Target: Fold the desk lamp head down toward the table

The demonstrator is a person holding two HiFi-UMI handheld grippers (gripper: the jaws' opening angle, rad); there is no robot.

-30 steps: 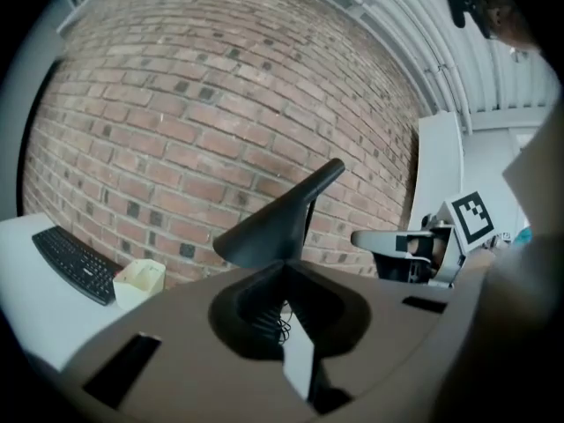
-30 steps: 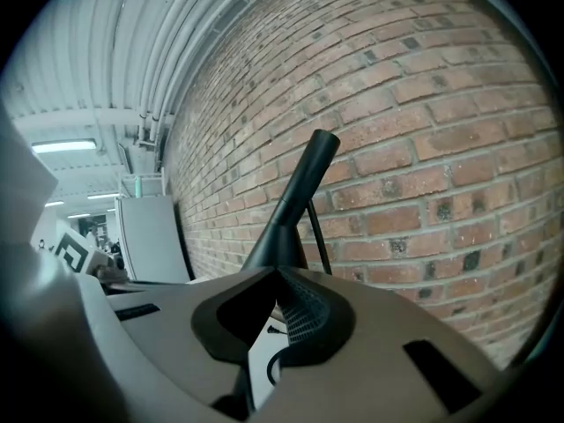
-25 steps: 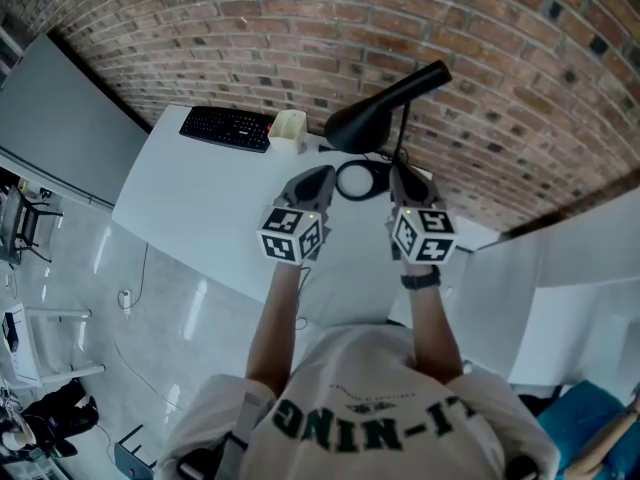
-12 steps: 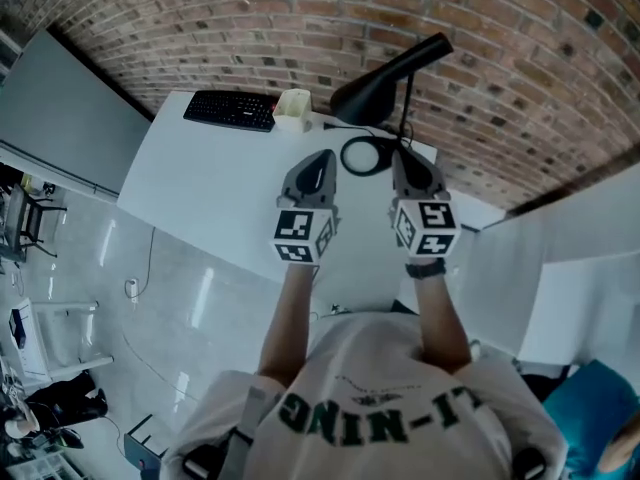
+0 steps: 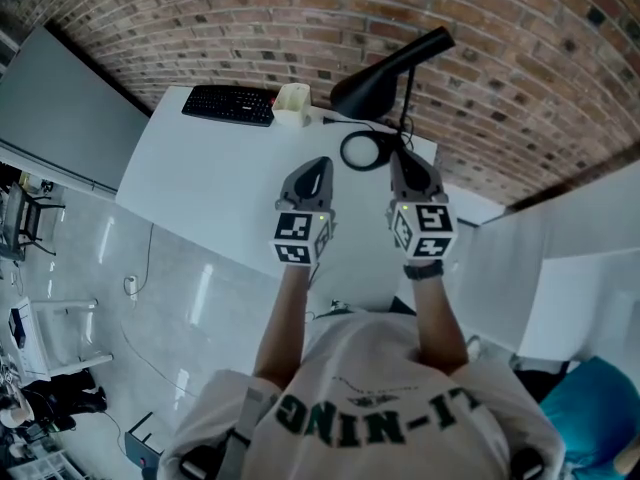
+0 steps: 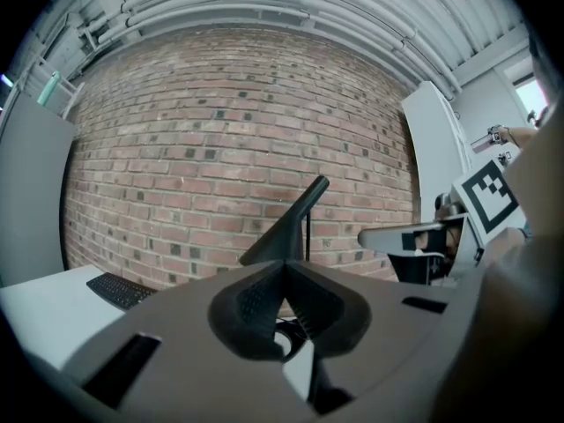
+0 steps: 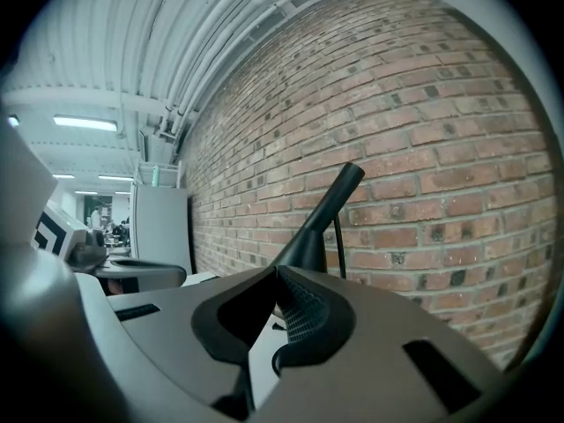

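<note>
Presently: lamp at the far edge of the table, by the brick wall; base ring on the tabletop, head aloft on its stem — slanted, wide mouth lower, narrow end high. Left gripper and right gripper: jaws closed on nothing, side by side short of the lamp, neither touching it. Judged: head well clear of the table — the slant fits a lamp awaiting folding or one part-lowered.
</note>
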